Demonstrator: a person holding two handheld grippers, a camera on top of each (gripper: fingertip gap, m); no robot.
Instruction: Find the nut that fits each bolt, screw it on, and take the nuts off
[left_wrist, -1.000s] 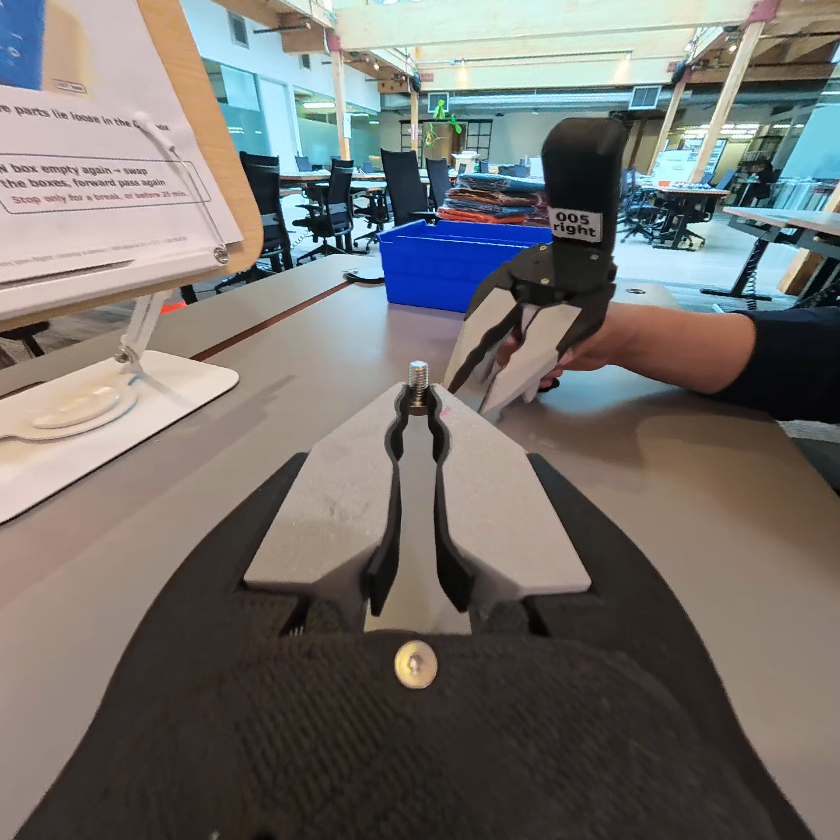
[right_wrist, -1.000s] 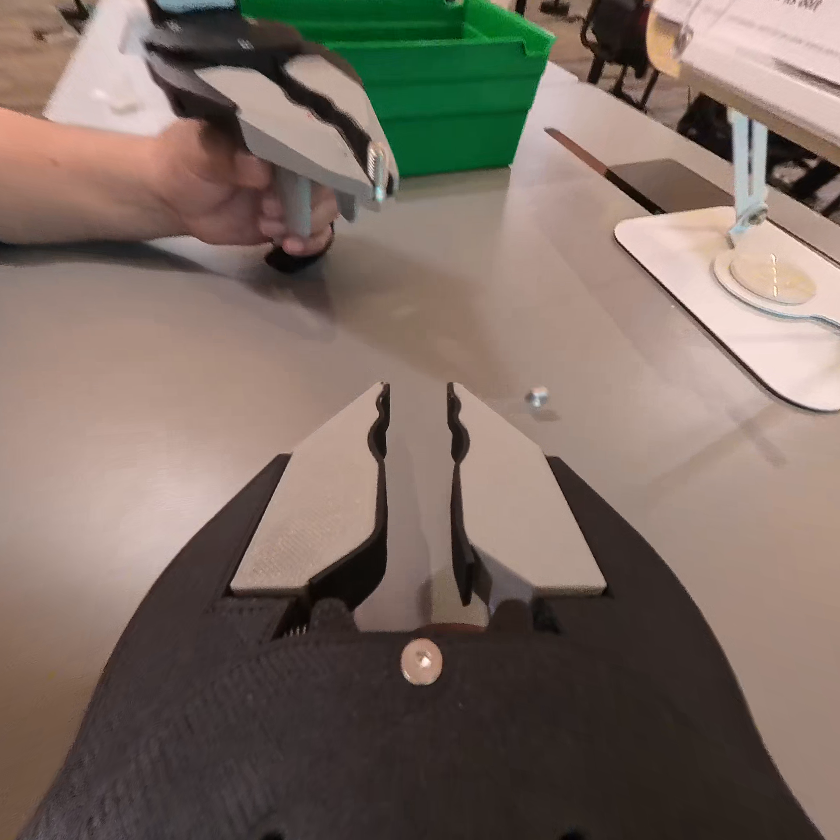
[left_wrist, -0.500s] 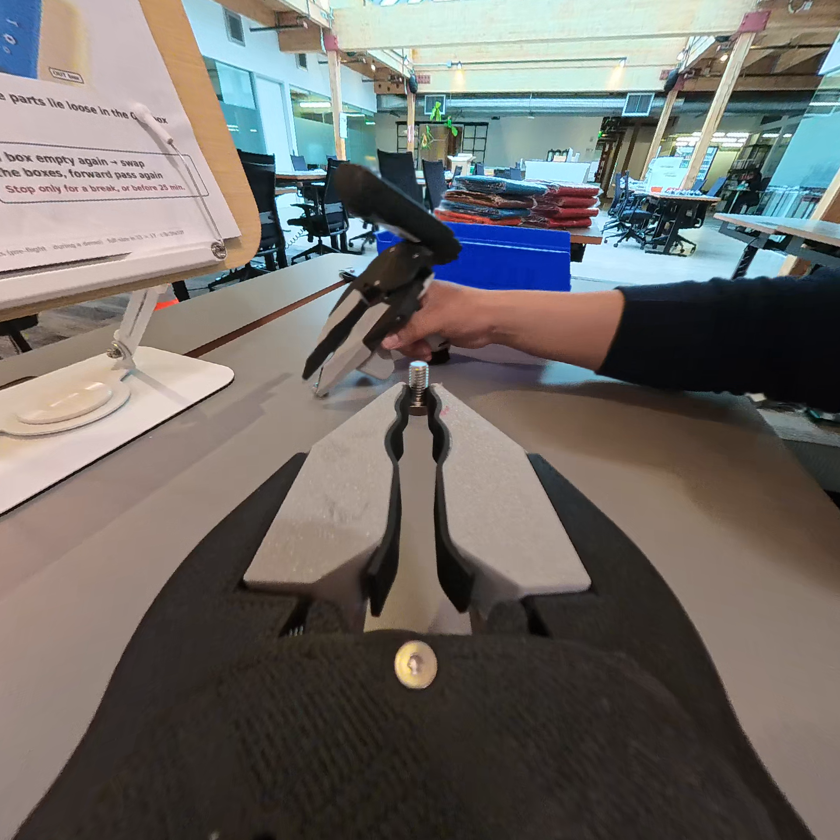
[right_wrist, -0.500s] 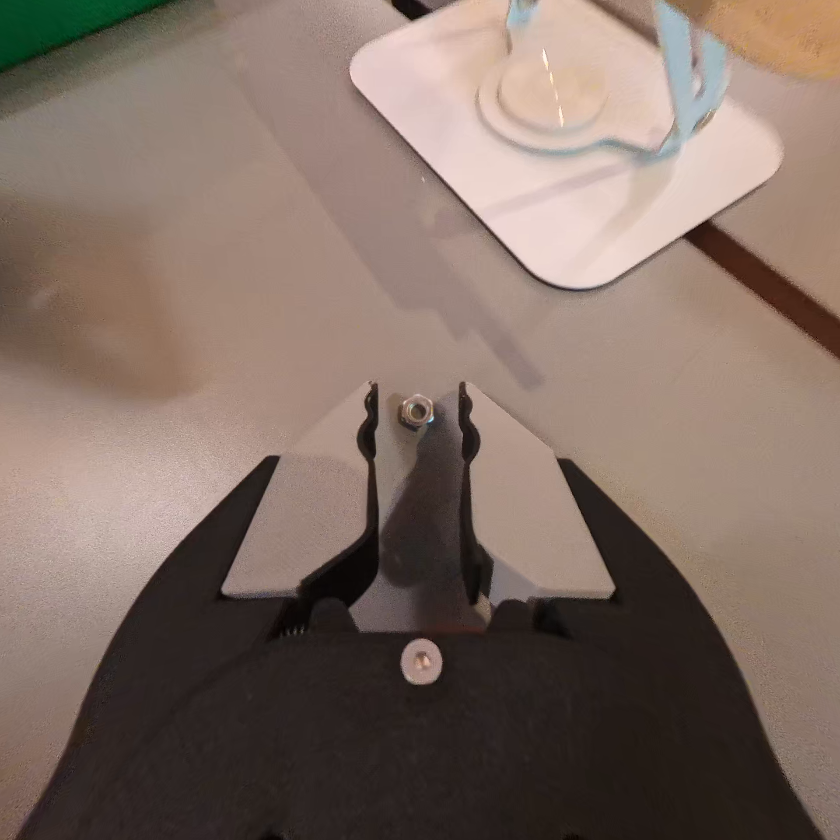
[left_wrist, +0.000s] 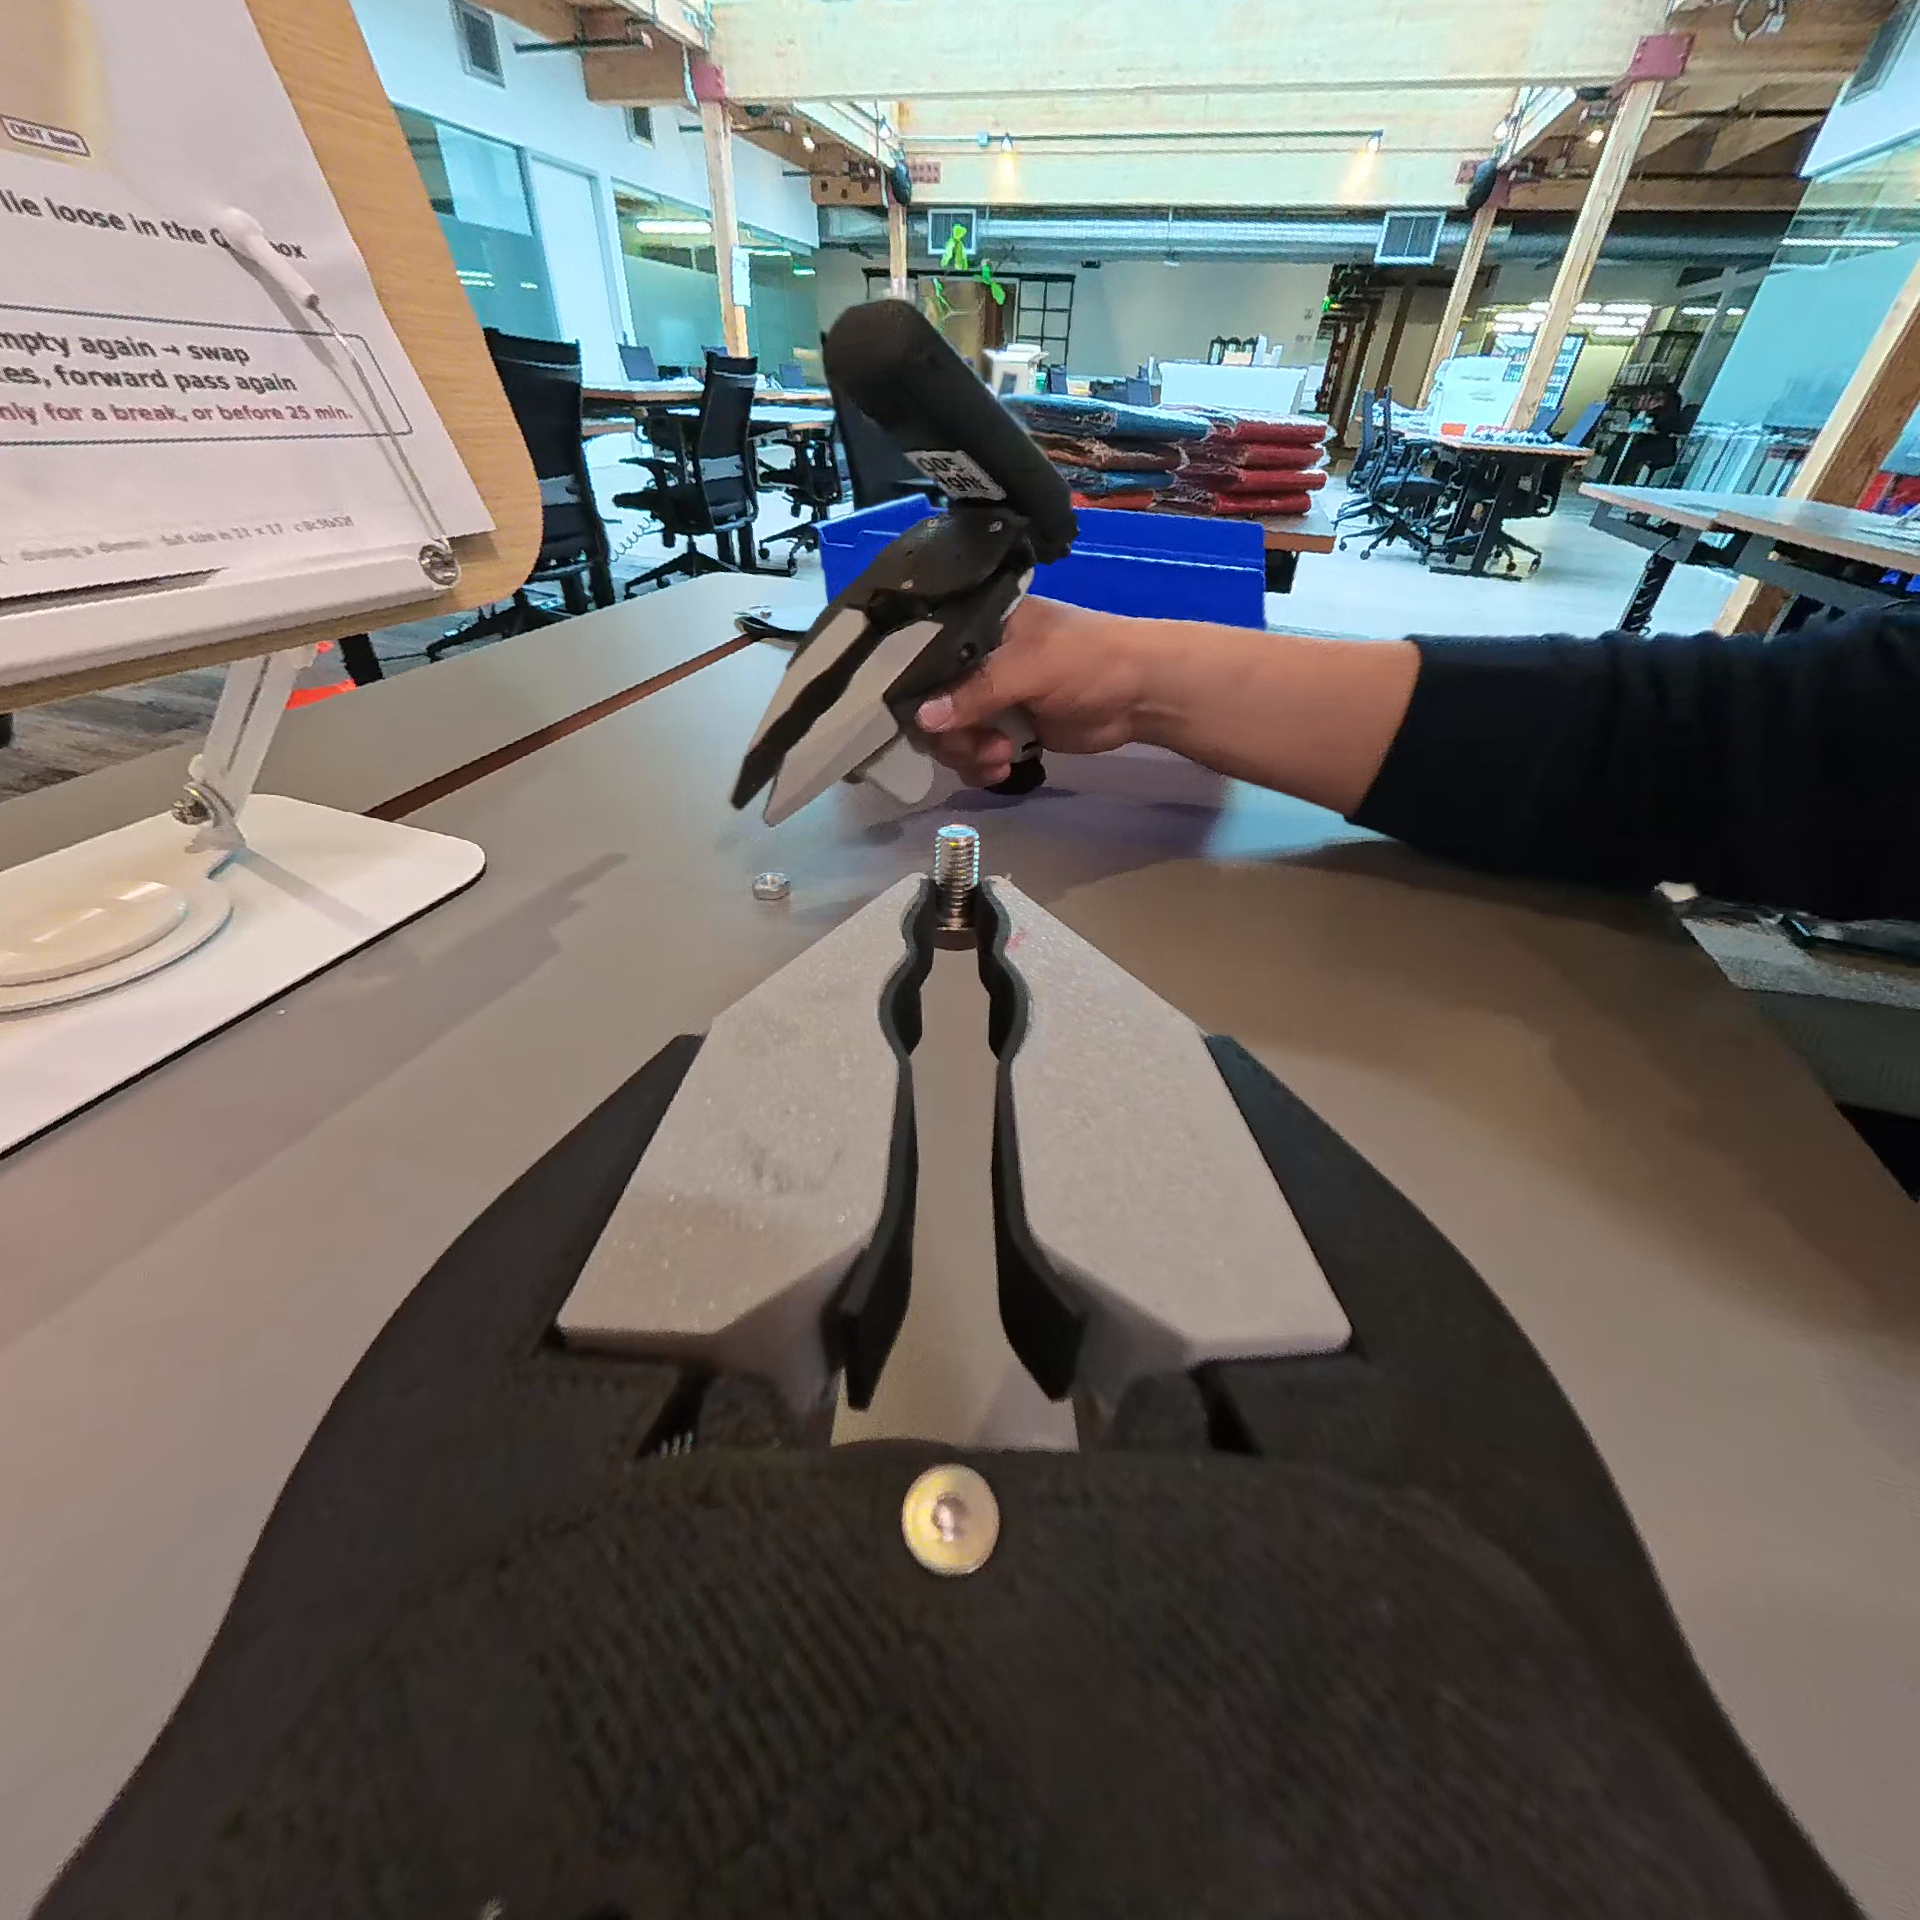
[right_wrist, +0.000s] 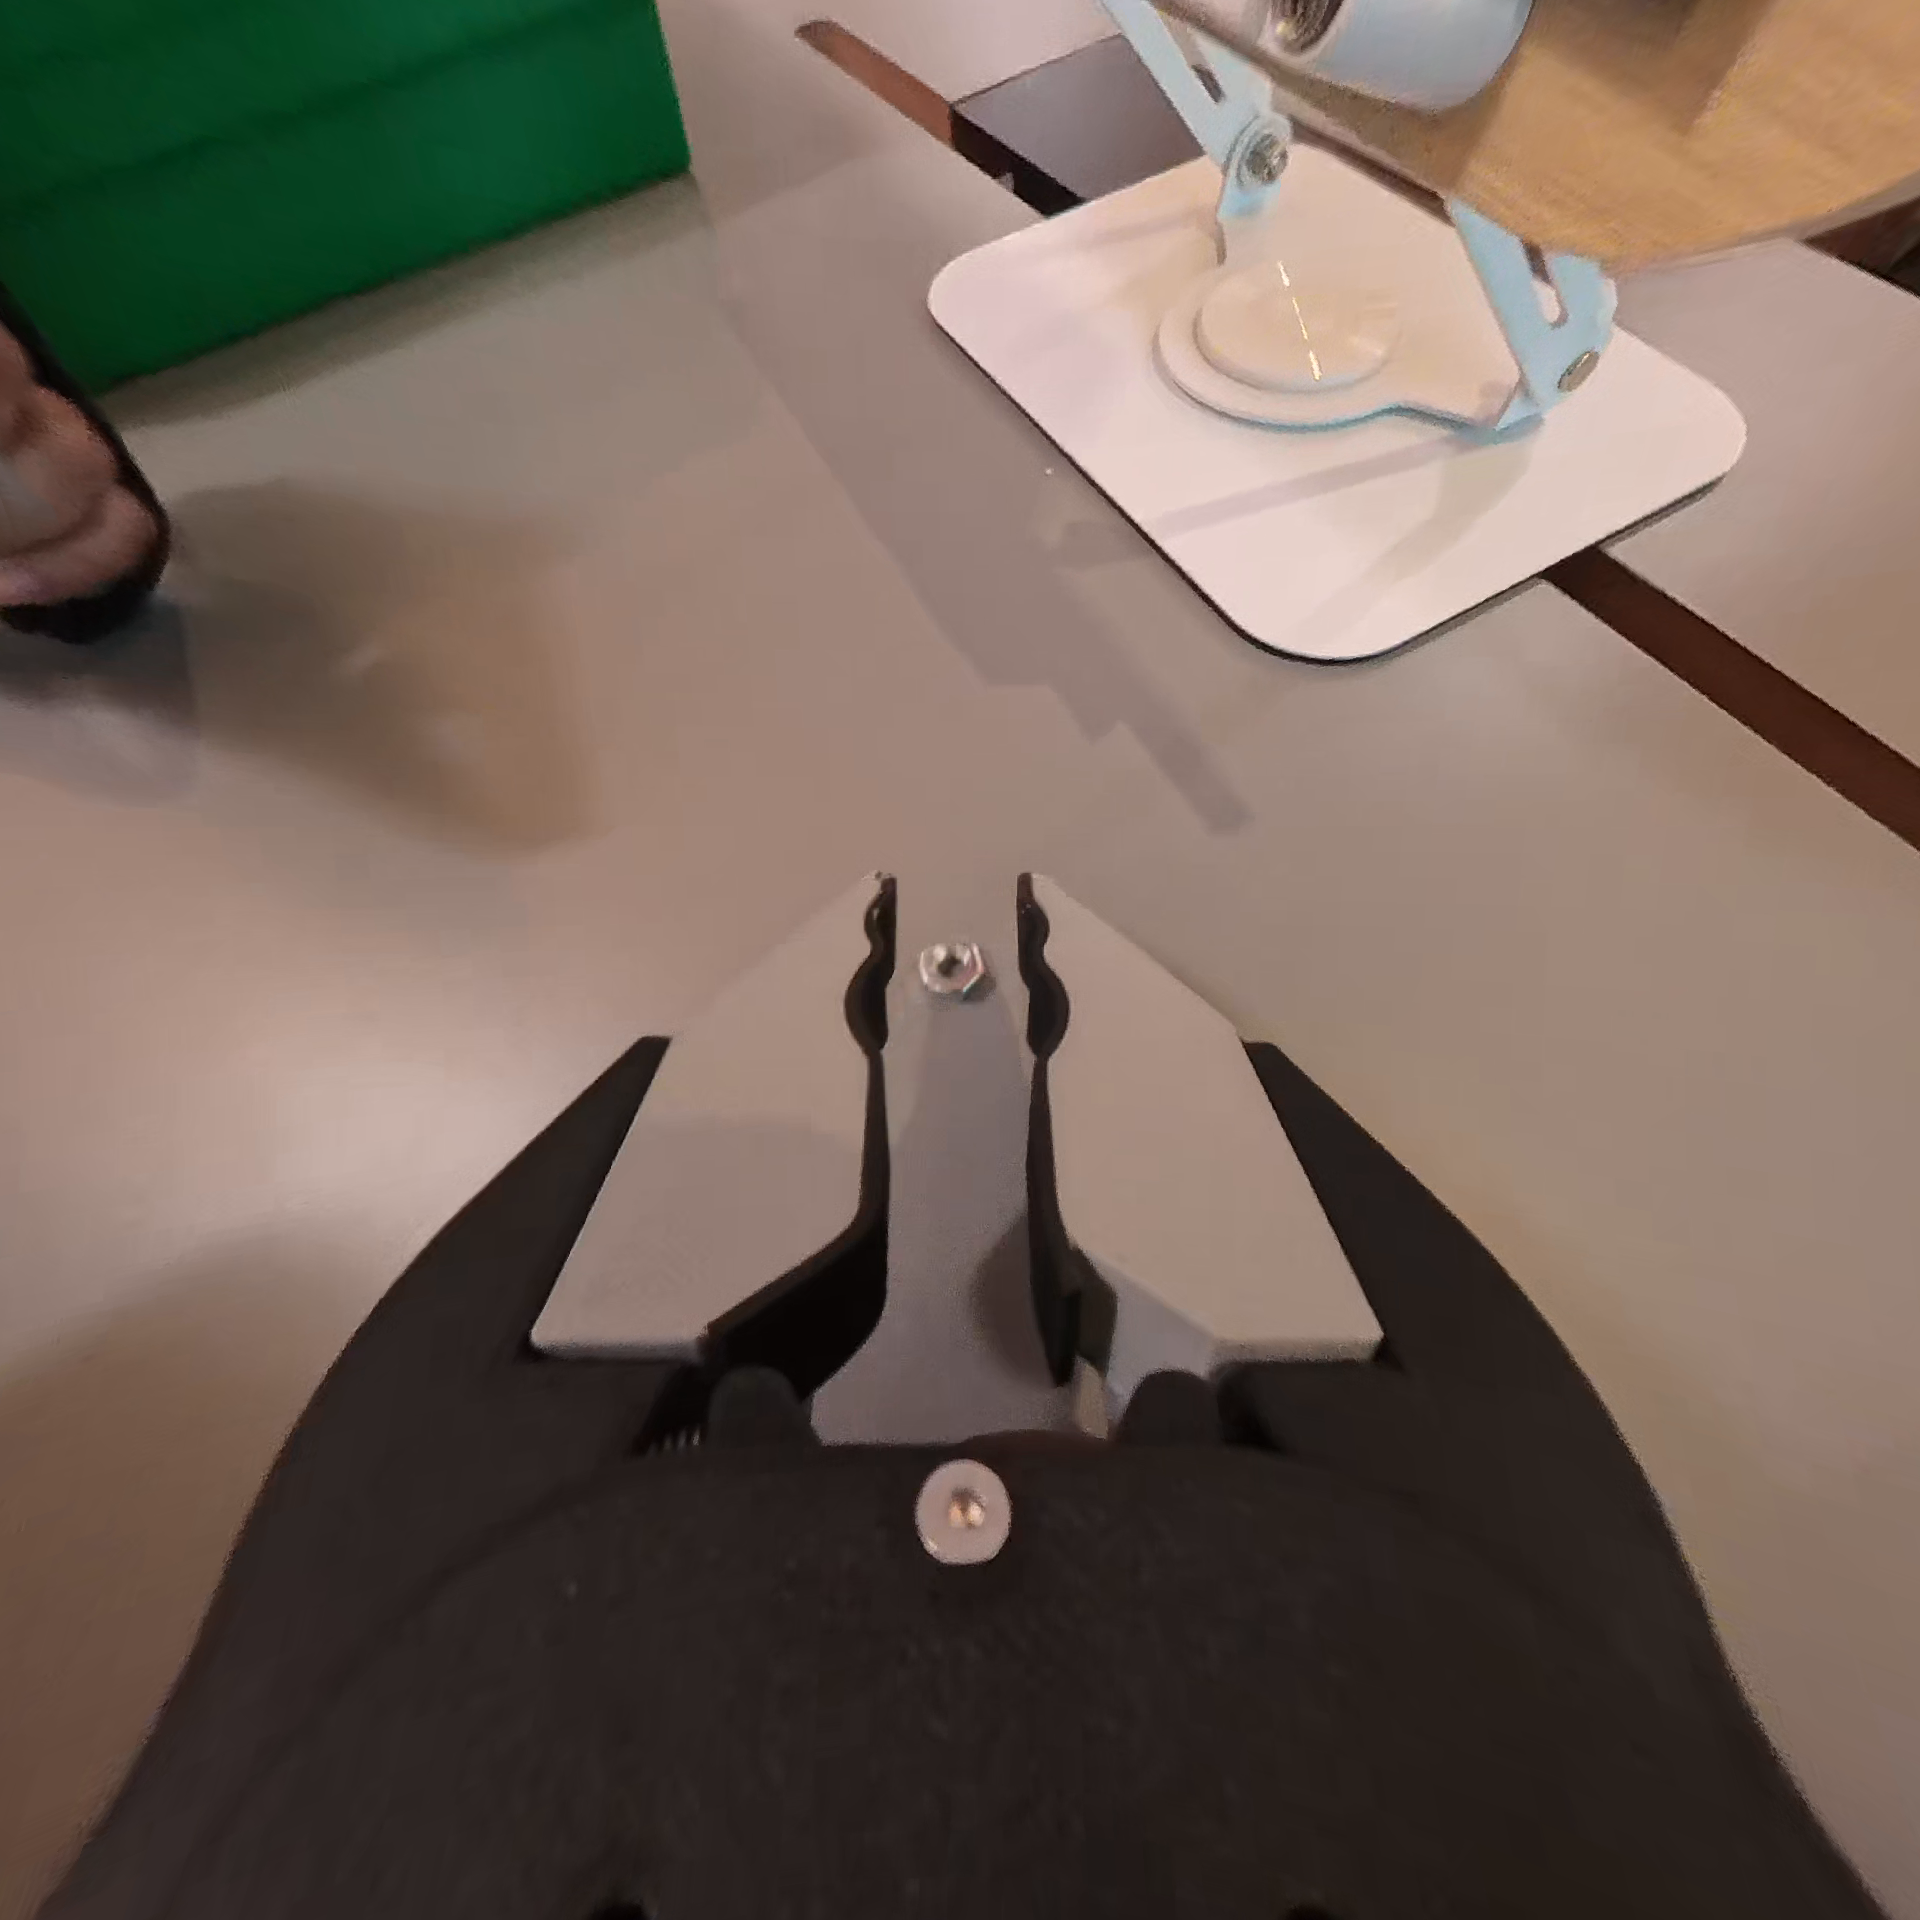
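On grey tabletop (right_wrist: 1455, 1039), nut (right_wrist: 951, 971) lies flat between spread fingers (right_wrist: 1122, 1039) of right gripper (right_wrist: 951, 904), pads clear; lower, centre, close on flats. Left gripper (left_wrist: 956, 914) pinches bolt (left_wrist: 957, 862) upright, nearby: hold steady

My tongs (left_wrist: 956, 914) are pale grey with black pads; the bolt (left_wrist: 957, 862) and nut (right_wrist: 951, 970) are silver, the counter (right_wrist: 520, 935) grey, upper-left bin (right_wrist: 312, 156) green.
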